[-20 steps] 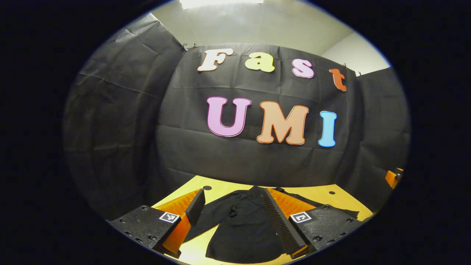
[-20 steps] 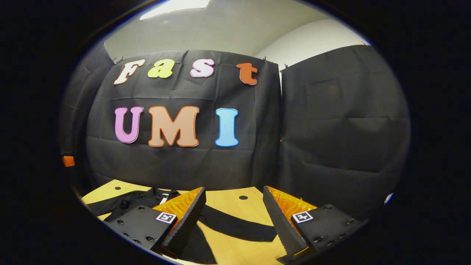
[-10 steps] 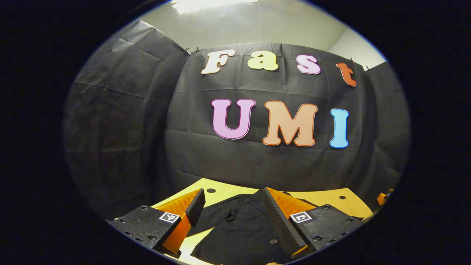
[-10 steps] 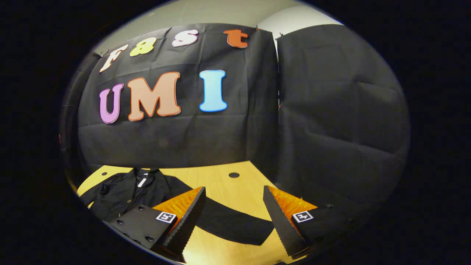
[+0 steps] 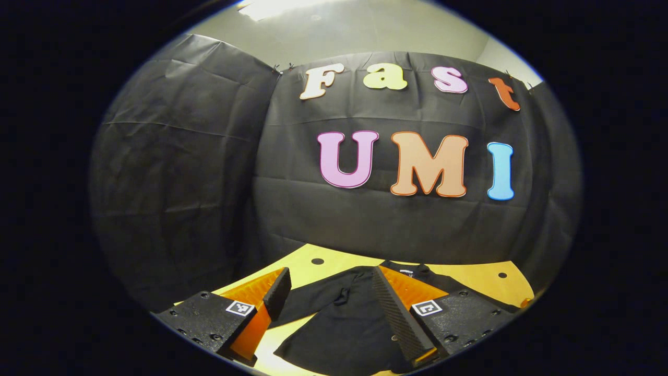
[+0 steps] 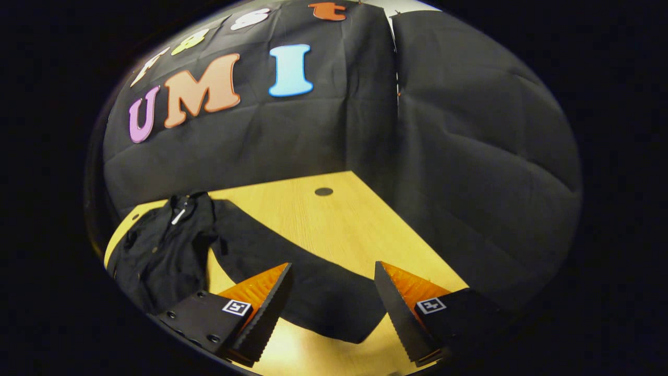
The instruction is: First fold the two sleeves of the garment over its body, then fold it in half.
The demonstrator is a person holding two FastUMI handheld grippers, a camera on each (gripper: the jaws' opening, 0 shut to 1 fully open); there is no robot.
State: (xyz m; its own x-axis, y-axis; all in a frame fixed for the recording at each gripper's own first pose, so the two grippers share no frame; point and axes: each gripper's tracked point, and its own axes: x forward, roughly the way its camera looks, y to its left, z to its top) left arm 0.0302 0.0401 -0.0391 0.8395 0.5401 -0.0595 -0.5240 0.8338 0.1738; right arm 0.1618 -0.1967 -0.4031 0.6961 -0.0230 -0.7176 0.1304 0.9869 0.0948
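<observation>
- Comparing with the right gripper view of one second ago, the camera is seen to have been tipped downward: much more of the wooden table (image 6: 334,219) is taken in, and the booth's wall has been pushed toward the top.
- The black garment (image 6: 162,245) is laid flat on the table; its collar is turned toward the far wall in the right gripper view.
- One long sleeve (image 6: 292,271) is stretched away from the body across the bare wood, and its cuff end is found between the spread fingers of the right gripper (image 6: 332,308).
- The right gripper's fingers are held wide apart with nothing clasped; whether the sleeve is touched by them cannot be told.
- In the left gripper view less has been altered: the scene has been shifted slightly to the right, and a little more of the garment (image 5: 339,324) is shown than before.
- The left gripper (image 5: 327,305) is held above the garment's body, its fingers parted and nothing gripped.
- The other sleeve (image 5: 318,297) is seen in the left gripper view lying out toward the left finger.
- A dark round hole (image 6: 323,191) in the tabletop is seen beyond the sleeve in the right gripper view.
</observation>
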